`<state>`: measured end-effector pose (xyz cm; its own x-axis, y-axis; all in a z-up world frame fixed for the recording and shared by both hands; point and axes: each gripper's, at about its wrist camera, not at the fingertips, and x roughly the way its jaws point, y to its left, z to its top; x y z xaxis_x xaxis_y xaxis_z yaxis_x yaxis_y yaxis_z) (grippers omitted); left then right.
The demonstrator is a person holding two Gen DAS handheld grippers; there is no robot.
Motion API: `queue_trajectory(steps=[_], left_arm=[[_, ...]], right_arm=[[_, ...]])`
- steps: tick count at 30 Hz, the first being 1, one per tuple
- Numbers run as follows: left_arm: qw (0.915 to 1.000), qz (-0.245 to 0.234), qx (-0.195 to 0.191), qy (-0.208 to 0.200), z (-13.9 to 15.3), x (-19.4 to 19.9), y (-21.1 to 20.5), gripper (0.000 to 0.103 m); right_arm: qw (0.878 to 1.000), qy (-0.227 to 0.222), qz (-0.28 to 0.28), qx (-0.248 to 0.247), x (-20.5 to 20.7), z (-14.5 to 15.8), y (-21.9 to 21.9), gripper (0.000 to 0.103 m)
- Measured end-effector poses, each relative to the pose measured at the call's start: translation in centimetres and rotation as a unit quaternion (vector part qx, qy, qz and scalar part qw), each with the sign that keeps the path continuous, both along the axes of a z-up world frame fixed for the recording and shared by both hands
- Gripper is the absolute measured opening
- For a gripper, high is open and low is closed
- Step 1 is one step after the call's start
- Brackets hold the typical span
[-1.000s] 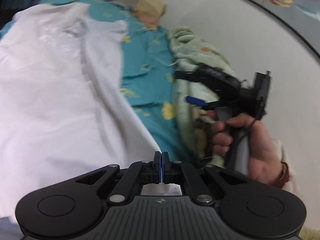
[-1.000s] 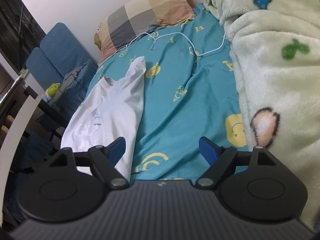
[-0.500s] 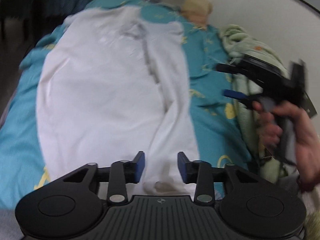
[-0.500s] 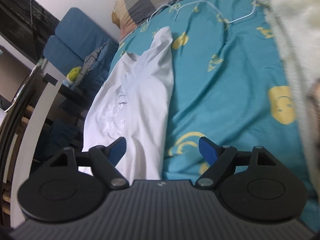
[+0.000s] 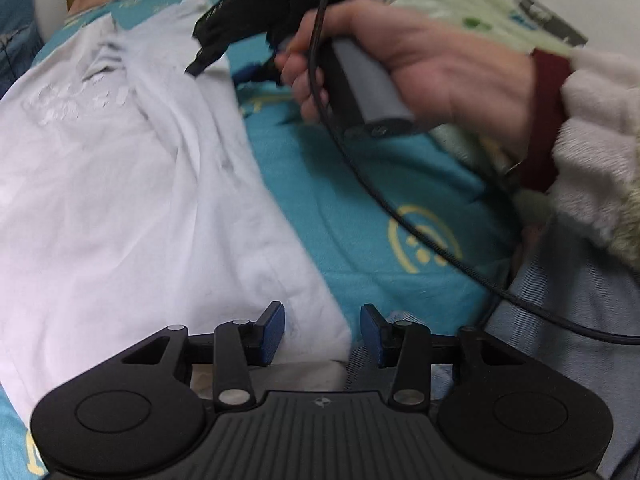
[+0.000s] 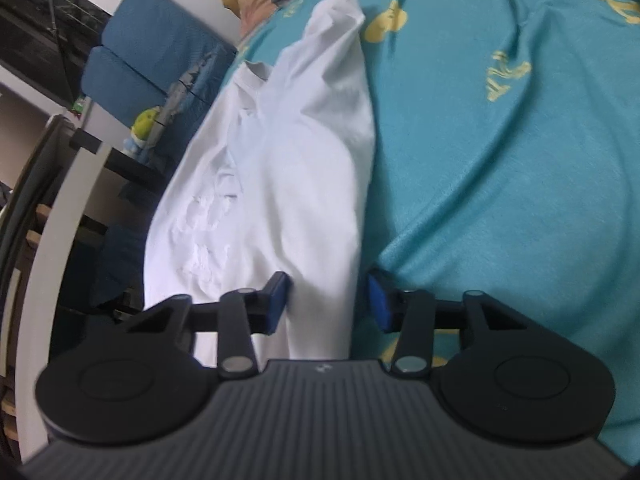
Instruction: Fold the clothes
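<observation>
Two grippers, both w/ jaws partway apart, both at the right edge of the white shirt [image 5: 132, 184].

What changed: a sec ago the left gripper [image 5: 322, 334] was pinched flat shut on a bit of white cloth; now it's let go, and its jaws have eased in slightly since the half-sec mark, blue pads [image 5: 272, 332] at a narrow-to-medium gap over the near right corner of the hem. Left pad sits over the cloth, right pad past the edge; neither looks to press it. The right gripper [image 6: 328, 302] was wide and up over the bed [image 6: 520, 160]; it's dropped closer, jaws just been closing, right edge of the shirt now between the pads [image 6: 278, 300]. Left pad is at the cloth, right one apart from it, so no grip yet imo. From the left wrist view, the person's hand [image 5: 420, 64] on the grey handle now fills the upper right, much nearer than before, black cable [image 5: 400, 212] trailing down.

Meaning: prob. one hold released and both tools re-setting along the right side for the next fold; fold itself not started.

Materials, left to right: shirt is thin matte cotton-ish, soft wrinkles, raised white print on chest, right sleeve lying loose, spread flat on the left half of the bed. Sheet is teal, smooth, yellow letter/smiley prints, long shallow creases. Far right a fluffy pale-green blanket [image 5: 460, 8], and a fleecy cream sleeve [image 5: 600, 152] w/ dark-red cuff.
</observation>
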<state>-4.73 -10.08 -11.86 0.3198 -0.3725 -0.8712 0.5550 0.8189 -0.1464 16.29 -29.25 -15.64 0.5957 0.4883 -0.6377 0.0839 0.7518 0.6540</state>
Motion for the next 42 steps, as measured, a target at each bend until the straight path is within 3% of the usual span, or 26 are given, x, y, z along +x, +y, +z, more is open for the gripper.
queue_trajectory(steps=[2, 3, 4, 9, 14, 18, 21, 23, 25, 30, 33, 35, 38, 40, 42], left_arm=[[1.0000, -0.003, 0.007, -0.001, -0.2, -0.3, 0.3, 0.029], [0.9999, -0.006, 0.010, -0.004, -0.1, -0.6, 0.5, 0.013], [0.9999, -0.008, 0.009, -0.008, 0.0, -0.7, 0.6, 0.005], [0.9992, -0.018, -0.024, -0.026, 2.1, -2.1, 1.7, 0.002], [0.9959, 0.003, -0.089, -0.009, 4.9, -2.9, 3.3, 0.002], [0.9957, 0.017, -0.089, 0.020, 3.7, -2.2, 3.0, 0.003], [0.9940, 0.030, -0.086, 0.061, 2.1, -1.3, 3.4, 0.003], [0.9929, 0.036, -0.093, 0.064, 2.4, -1.0, 3.8, 0.013], [0.9914, 0.046, -0.109, 0.057, 3.4, -0.9, 4.7, 0.046], [0.9832, 0.103, -0.148, 0.029, 6.5, 0.5, 9.3, 0.066], [0.9679, 0.171, -0.184, 0.004, 8.0, 3.7, 12.3, 0.074], [0.9503, 0.230, -0.210, -0.007, 8.6, 7.0, 15.3, 0.075], [0.9087, 0.328, -0.259, -0.010, 8.0, 13.0, 20.8, 0.076], [0.8768, 0.389, -0.283, -0.012, 7.1, 16.7, 24.4, 0.076], [0.8414, 0.441, -0.311, -0.015, 5.9, 19.5, 27.8, 0.074]], right_arm=[[1.000, -0.001, -0.003, -0.001, 0.0, 0.1, 0.0, 0.024], [1.000, 0.000, -0.007, -0.004, 0.0, 0.1, 0.0, 0.016], [1.000, -0.001, -0.009, -0.010, -0.1, 0.3, 0.0, 0.013], [0.999, -0.013, -0.020, -0.024, -0.6, 1.7, -0.4, 0.008], [0.998, -0.041, -0.033, -0.032, -1.0, 4.1, -1.8, 0.007], [0.994, -0.045, -0.054, -0.083, -0.8, 4.4, -3.0, 0.004], [0.994, -0.018, -0.053, -0.094, -0.3, 2.7, -3.4, 0.004], [0.994, -0.003, -0.050, -0.093, -0.2, 1.7, -3.5, 0.004], [0.994, -0.003, -0.054, -0.090, -0.3, 1.8, -3.5, 0.005], [0.990, -0.038, -0.082, -0.110, -1.7, 4.3, -3.5, 0.007], [0.989, -0.056, -0.086, -0.110, -2.7, 5.8, -3.4, 0.009], [0.988, -0.068, -0.079, -0.110, -3.3, 6.6, -3.1, 0.009], [0.989, -0.083, -0.063, -0.109, -4.0, 7.4, -2.1, 0.011], [0.989, -0.085, -0.050, -0.106, -4.3, 7.5, -1.4, 0.023], [0.990, -0.087, -0.041, -0.099, -4.4, 7.4, -0.7, 0.046]])
